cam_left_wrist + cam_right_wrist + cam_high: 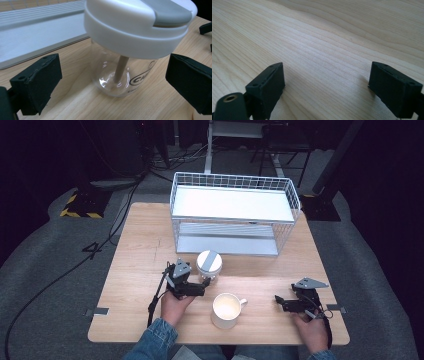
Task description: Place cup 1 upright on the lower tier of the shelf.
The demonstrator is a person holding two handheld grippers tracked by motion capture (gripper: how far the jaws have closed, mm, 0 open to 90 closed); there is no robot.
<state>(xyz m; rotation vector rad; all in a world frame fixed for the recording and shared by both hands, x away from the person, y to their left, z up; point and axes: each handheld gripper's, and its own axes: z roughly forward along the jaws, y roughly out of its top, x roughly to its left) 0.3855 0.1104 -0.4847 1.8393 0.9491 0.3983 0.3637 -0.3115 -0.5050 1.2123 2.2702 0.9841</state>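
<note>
Fingers (pixel 37 85) of left gripper (pixel 113 87) spread wide, flanking clear glass jar (pixel 120 77) without touching; round white lid with grey flap. Jar upright on pale wood-grain tabletop (pixel 140 250), at 11 o'clock from cream mug (pixel 226 309). Right gripper (pixel 327 85) fingers apart over bare planks.

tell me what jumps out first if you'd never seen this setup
The white wire rack stands bright at the table's far edge against the dark room. In front of it, the clear jar with a white and grey lid sits between the open jaws of the left gripper, untouched. A white mug stands nearer the person, beside the right gripper.
</note>
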